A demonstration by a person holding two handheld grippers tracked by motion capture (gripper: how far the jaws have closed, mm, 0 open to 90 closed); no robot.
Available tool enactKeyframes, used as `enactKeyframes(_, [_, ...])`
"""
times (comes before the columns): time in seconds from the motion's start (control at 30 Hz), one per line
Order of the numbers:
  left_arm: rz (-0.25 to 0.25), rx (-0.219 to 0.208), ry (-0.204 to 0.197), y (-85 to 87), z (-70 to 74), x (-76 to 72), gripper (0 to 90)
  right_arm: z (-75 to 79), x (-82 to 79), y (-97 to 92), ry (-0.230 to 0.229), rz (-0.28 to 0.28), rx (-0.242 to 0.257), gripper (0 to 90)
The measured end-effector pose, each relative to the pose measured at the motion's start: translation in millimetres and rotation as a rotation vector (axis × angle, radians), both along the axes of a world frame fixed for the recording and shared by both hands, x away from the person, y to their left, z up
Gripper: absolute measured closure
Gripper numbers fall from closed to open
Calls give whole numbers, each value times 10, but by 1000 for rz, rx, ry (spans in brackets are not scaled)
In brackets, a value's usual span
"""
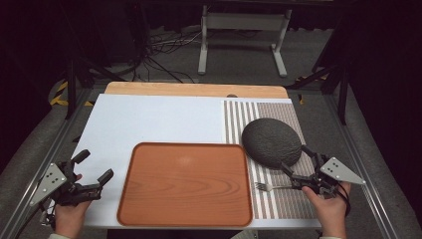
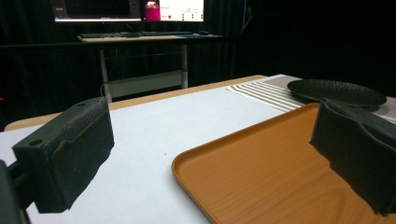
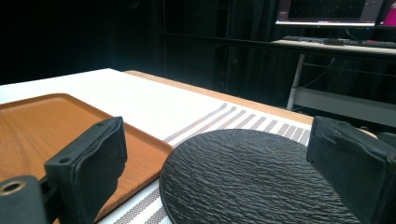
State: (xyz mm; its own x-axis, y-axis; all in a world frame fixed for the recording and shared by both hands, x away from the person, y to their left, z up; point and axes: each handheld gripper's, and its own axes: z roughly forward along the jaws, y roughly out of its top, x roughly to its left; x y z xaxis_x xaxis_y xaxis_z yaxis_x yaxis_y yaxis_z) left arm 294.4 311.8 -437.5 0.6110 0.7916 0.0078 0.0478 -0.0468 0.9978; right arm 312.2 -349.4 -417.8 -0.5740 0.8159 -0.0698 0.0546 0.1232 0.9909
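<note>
I have the right gripper (image 1: 297, 159) at the near right of the table, its two black jaws spread wide with nothing between them, pointing away from me at the near edge of the dark, rough-textured round slate plate (image 1: 271, 142). In the right gripper view that plate (image 3: 252, 179) lies between the open jaws and beyond their tips, and I cannot tell whether either jaw touches it. The plate rests on the striped grey-and-white woven placemat (image 1: 283, 201) that covers the right end of the table, and its left rim lies just beside the far right corner of the rectangular orange-brown wooden tray (image 1: 186, 183), which lies empty in the near middle. A small silver metal fork (image 1: 268, 187) lies on the placemat just near of the plate, tines towards the tray, its handle running under my right gripper. My left gripper (image 1: 94, 165) is at the near left, over the white table surface (image 1: 149, 119), jaws likewise wide apart and holding nothing; in the left gripper view the tray's left rim (image 2: 196, 158) sits between them, with the plate (image 2: 336, 92) far off at the right.
</note>
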Motion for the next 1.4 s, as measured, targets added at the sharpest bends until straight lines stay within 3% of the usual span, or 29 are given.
enactKeyframes(0.27, [9, 28, -8, 32, 0, -54, 2, -11, -20, -17, -3, 16, -6, 56])
enactKeyframes(0.37, [13, 22, -13, 49, 4, -68, 2, -39, -37, -45, 13, 8, -4, 56])
enactKeyframes(0.87, [9, 26, -8, 51, -1, -77, 2, -3, -40, -48, 1, 17, 6, 54])
enactKeyframes(1.13, [8, 30, -2, 43, -5, -75, 2, 94, 5, -19, -4, 27, 6, 51])
enactKeyframes(1.4, [9, 40, -5, 33, -9, -78, 2, 286, 124, 74, 34, 86, -83, 49])
